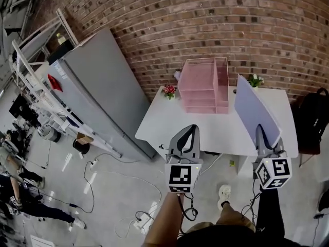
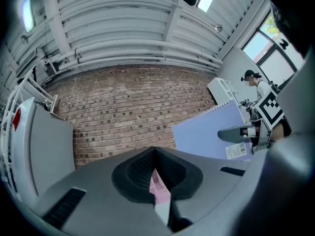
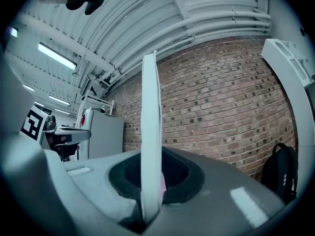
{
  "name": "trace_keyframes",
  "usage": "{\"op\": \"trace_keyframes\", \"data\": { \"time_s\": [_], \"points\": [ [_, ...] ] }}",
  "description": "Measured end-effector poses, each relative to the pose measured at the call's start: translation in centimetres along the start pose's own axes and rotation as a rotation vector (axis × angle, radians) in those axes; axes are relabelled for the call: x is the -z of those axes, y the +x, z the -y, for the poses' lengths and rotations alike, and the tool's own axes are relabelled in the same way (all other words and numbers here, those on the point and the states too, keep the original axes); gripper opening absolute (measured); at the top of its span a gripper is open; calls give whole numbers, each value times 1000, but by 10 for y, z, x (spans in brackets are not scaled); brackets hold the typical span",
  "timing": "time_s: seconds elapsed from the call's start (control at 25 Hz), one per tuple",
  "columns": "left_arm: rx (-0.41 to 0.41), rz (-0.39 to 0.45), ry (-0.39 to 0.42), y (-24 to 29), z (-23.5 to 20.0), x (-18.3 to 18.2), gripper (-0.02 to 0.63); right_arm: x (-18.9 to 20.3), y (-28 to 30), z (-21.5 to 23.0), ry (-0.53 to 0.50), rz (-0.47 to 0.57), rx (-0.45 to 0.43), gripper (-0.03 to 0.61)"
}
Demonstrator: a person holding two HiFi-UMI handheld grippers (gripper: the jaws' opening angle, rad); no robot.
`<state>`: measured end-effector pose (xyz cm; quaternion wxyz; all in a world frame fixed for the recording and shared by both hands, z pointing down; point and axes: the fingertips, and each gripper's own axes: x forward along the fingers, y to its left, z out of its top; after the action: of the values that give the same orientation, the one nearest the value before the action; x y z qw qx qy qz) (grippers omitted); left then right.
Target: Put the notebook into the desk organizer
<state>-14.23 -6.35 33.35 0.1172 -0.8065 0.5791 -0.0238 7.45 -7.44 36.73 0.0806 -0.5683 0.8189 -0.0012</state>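
A lilac spiral notebook [image 1: 255,112] stands on edge above the right part of the white table [image 1: 164,125], and my right gripper [image 1: 263,134] is shut on its lower edge. In the right gripper view the notebook [image 3: 151,132] rises edge-on from between the jaws. The pink see-through desk organizer [image 1: 204,85] stands at the back middle of the table, left of the notebook and apart from it. My left gripper [image 1: 188,134] hovers over the table's front edge, shut with nothing in it. From the left gripper view the notebook [image 2: 211,132] shows at the right.
Two small flower pots [image 1: 168,90] [image 1: 255,80] flank the organizer by the brick wall [image 1: 205,24]. A tall grey cabinet [image 1: 103,91] stands left of the table, a black backpack [image 1: 314,118] at the right. Cables [image 1: 103,181] trail over the floor, and people stand at the far left.
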Motion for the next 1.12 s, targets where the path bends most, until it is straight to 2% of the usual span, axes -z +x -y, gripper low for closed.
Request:
{"op": "trace_keyframes", "data": {
  "time_s": [0.24,0.4,0.56,0.76,1.12],
  "points": [
    [-31,51,14,65,-24,6,8,11,80,31,35,-2,-18,31],
    [-46,99,-8,116,-37,5,8,15,133,54,49,5,-32,31],
    [-54,66,2,166,-50,23,8,27,186,73,48,-19,-56,31],
    [-76,84,-10,217,-58,28,8,33,241,93,49,-27,-92,31],
    [-83,68,-5,265,-57,27,8,34,283,111,75,-49,-140,31]
  ]
}}
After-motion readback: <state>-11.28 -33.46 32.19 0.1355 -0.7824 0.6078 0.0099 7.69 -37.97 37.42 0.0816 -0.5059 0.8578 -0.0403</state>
